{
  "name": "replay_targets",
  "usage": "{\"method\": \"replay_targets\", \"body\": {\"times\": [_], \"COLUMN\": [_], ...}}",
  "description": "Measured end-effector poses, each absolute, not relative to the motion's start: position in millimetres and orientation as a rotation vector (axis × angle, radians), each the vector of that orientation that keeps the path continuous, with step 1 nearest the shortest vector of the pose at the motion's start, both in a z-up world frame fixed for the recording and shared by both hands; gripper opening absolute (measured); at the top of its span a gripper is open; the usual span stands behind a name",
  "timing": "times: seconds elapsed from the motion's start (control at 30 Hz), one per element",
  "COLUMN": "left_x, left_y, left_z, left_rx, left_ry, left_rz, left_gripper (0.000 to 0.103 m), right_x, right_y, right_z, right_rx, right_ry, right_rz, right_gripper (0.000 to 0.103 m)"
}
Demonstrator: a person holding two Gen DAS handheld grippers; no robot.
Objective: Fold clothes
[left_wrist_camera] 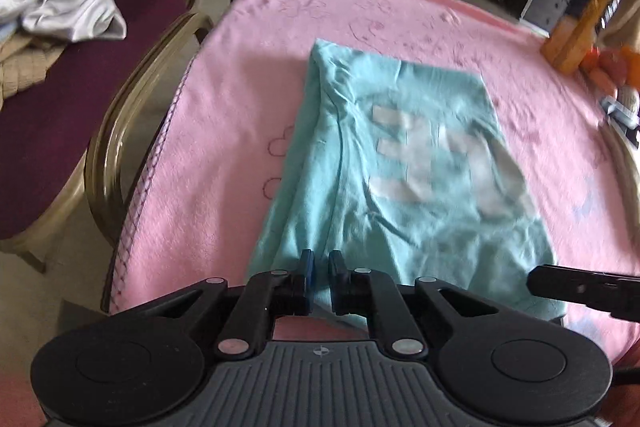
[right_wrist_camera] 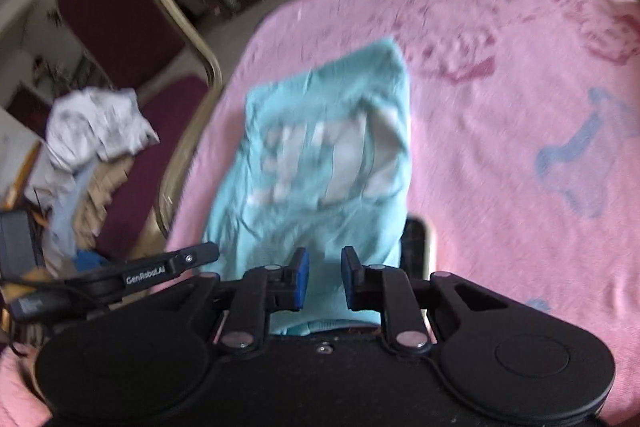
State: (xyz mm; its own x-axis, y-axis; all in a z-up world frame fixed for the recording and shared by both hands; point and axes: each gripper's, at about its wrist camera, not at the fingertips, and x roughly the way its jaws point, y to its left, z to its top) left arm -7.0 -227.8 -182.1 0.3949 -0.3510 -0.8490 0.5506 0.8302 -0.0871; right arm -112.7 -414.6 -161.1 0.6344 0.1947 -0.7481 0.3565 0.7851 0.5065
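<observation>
T-shirt (left_wrist_camera: 400,163) lies on the pink blanket (left_wrist_camera: 240,131), long axis running near to far. Your left gripper (left_wrist_camera: 320,267) pinches its near hem; right gripper (right_wrist_camera: 323,267) straddles the hem, jaws apart.

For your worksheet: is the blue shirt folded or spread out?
Partly folded: the shirt lies as a narrow strip, sleeves tucked in, on the pink blanket.
</observation>
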Motion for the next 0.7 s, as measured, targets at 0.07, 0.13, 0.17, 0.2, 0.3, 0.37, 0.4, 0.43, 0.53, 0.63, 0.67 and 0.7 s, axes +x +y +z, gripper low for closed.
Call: {"method": "replay_targets", "body": {"times": [0.07, 0.13, 0.17, 0.2, 0.3, 0.37, 0.4, 0.43, 0.53, 0.63, 0.67, 0.7], "left_x": [-14, -20, -22, -23, -28, -29, -29, -28, -19, -7, -4, -1], "left_y": [-233, -233, -230, -225, -207, -195, -190, -186, -185, -199, -204, -209], "left_z": [-182, -180, -176, -172, -154, -140, -133, -125, -110, -108, -109, -112], "left_rx": [0.287, 0.337, 0.343, 0.334, 0.293, 0.255, 0.236, 0.217, 0.167, 0.158, 0.158, 0.162], "left_ry": [1.009, 1.020, 1.026, 1.024, 1.016, 0.993, 0.977, 0.958, 0.893, 0.895, 0.901, 0.910], "left_rz": [-0.577, -0.575, -0.576, -0.582, -0.614, -0.641, -0.651, -0.654, -0.631, -0.612, -0.612, -0.614], "left_gripper": [0.015, 0.015, 0.013, 0.012, 0.013, 0.015, 0.015, 0.016, 0.023, 0.023, 0.023, 0.024], "right_x": [-110, -114, -117, -121, -143, -159, -165, -170, -171, -160, -155, -151], "right_y": [-410, -411, -413, -416, -425, -435, -440, -445, -465, -481, -485, -490], "right_z": [-165, -164, -162, -158, -137, -118, -108, -98, -68, -54, -52, -51], "right_rx": [0.646, 0.646, 0.652, 0.662, 0.694, 0.726, 0.740, 0.749, 0.755, 0.746, 0.741, 0.734], "right_ry": [0.921, 0.943, 0.966, 0.986, 0.983, 0.947, 0.926, 0.896, 0.779, 0.714, 0.703, 0.693], "right_rz": [-0.104, -0.108, -0.109, -0.108, -0.095, -0.079, -0.067, -0.057, -0.064, -0.091, -0.104, -0.111], "right_gripper": [0.018, 0.017, 0.017, 0.017, 0.028, 0.033, 0.033, 0.033, 0.037, 0.039, 0.039, 0.039]}}
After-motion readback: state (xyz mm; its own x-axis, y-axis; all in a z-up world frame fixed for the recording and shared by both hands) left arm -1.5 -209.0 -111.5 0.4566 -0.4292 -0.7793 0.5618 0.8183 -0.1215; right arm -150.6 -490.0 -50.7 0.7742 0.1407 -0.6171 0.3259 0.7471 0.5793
